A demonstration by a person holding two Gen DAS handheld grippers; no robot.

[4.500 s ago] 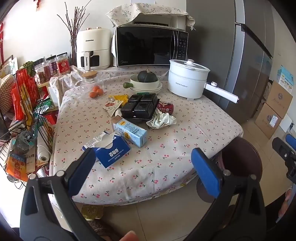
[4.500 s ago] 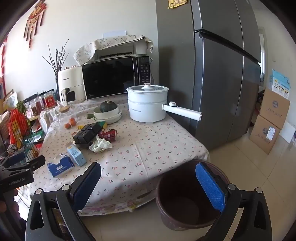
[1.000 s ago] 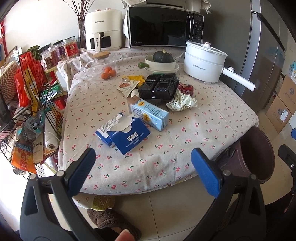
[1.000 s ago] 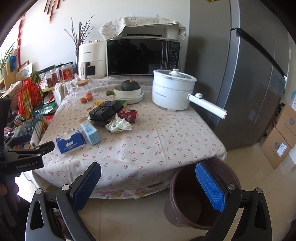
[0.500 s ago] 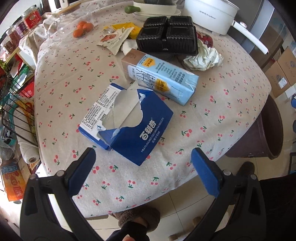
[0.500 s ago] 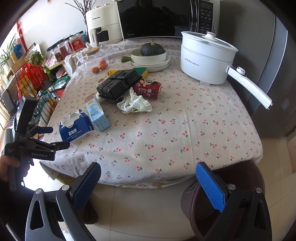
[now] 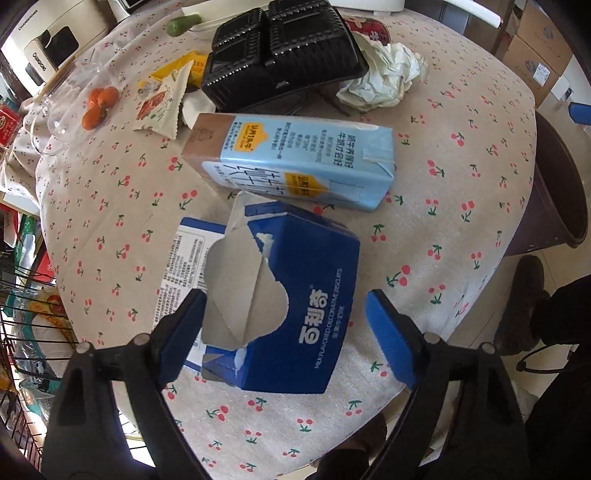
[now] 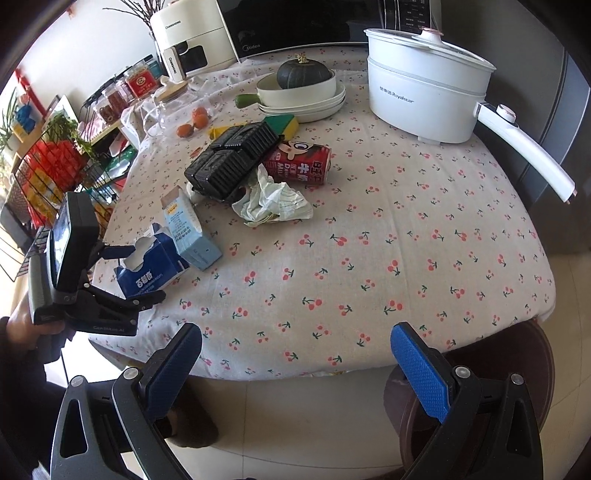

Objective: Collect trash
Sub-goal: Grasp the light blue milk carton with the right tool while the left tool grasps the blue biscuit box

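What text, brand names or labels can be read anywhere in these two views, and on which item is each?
"CHANGHONG": white air fryer, on its body and handle.
"Midea": microwave.
"Royalstar", after unreadable characters: white electric pot.
"MILK FLAVORED DECORATIVE BISCUITS", under large Chinese characters: torn blue box.
"MILK", partly hidden: red can.
Light blue carton: Chinese print only, too small to read.
Red-lidded jars, snack packets, floor cartons: too blurred.

Bright daylight in both views; soft shadows under items on the tablecloth (image 8: 406, 229); focus sharp centrally; strong fisheye bending and dark vignette at edges; no motion blur.
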